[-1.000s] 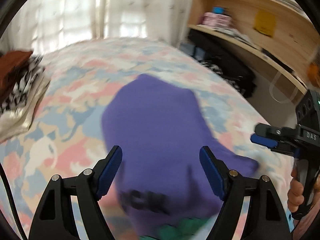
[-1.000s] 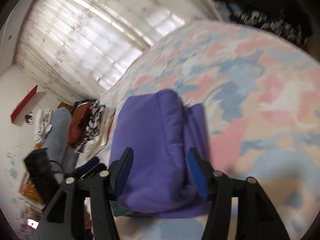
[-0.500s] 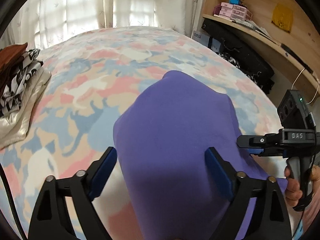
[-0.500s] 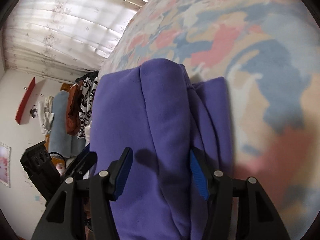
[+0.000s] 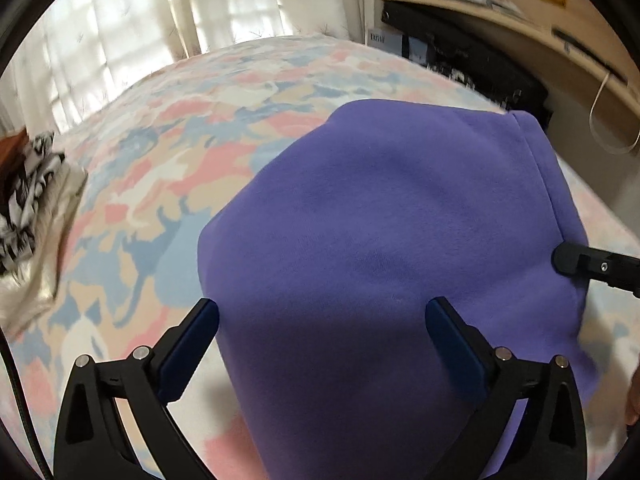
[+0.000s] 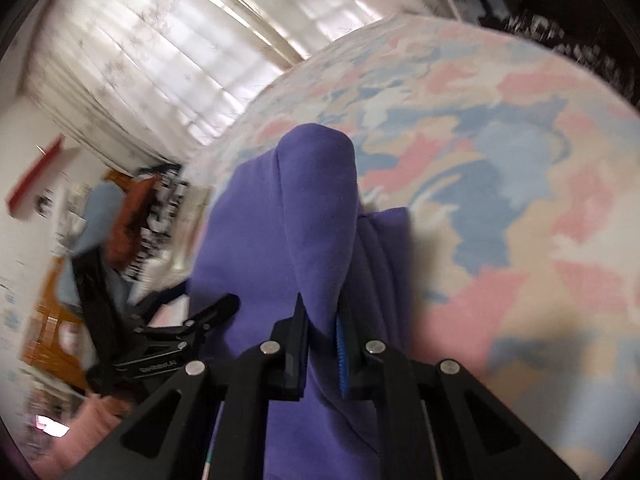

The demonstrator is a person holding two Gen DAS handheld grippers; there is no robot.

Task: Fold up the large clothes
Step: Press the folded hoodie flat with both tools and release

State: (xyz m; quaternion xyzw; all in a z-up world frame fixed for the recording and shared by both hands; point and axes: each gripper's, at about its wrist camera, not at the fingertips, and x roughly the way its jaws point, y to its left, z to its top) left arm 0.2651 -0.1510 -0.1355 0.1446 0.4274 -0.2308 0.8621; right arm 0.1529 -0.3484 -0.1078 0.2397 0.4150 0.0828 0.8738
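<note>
Right wrist view: right tongs (image 6: 322, 344) just closed, pinching a ridge of the purple sweatshirt (image 6: 316, 216).
Left tongs (image 5: 320, 344): just opened fully, straddling sweatshirt, holding nothing.
Fold axis: runs away from both tongs across the bed (image 5: 168, 128).

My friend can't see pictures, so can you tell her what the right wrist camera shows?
The right claw is pinching a raised fold of a purple sweater that lies on a bed with a pink, blue and cream cover. The other claw is at the left, and bright curtains hang behind.
</note>
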